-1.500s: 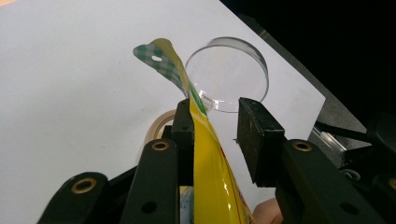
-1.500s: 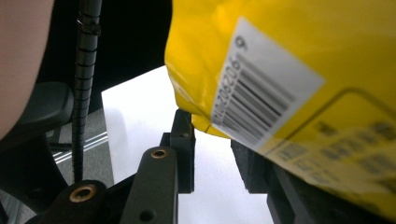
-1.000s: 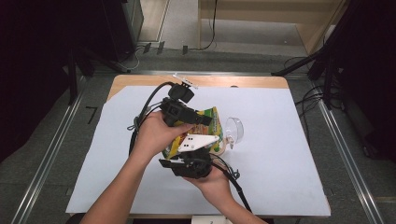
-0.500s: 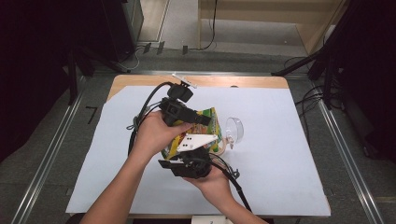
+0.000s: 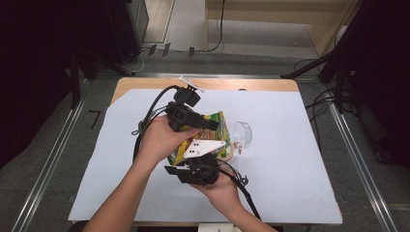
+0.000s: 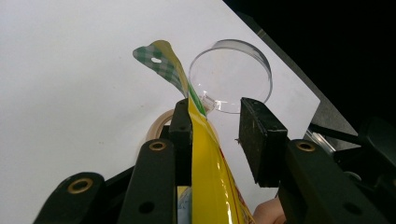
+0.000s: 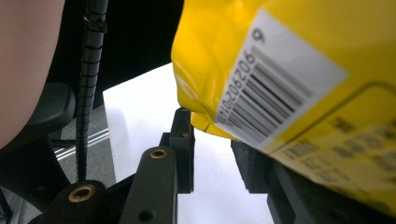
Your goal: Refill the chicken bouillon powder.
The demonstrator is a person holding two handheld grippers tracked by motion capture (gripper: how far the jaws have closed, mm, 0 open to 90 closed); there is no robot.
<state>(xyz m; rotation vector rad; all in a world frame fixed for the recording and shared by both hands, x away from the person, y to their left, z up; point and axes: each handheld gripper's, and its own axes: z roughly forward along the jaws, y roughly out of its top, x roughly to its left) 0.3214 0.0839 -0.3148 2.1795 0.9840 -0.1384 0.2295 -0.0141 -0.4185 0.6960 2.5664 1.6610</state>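
The right gripper (image 5: pixel 205 157), nearest the person, has its jaws partly apart beside the lower corner of the yellow snack bag (image 5: pixel 220 126); whether they pinch it I cannot tell. Just beyond, the left gripper (image 5: pixel 205 124) has its jaws partly open with the bag's upper edge lying against one pad, the other pad clear. The bag is held up between the two hands near the counter's middle, with a clear plastic cup (image 5: pixel 243 135) on its side just right of it. White sheet (image 5: pixel 290 164) lies open all round; the wooden counter edge (image 5: pixel 261 84) and grey floor (image 5: pixel 58 145) lie beyond. Nothing has shifted since a second ago.
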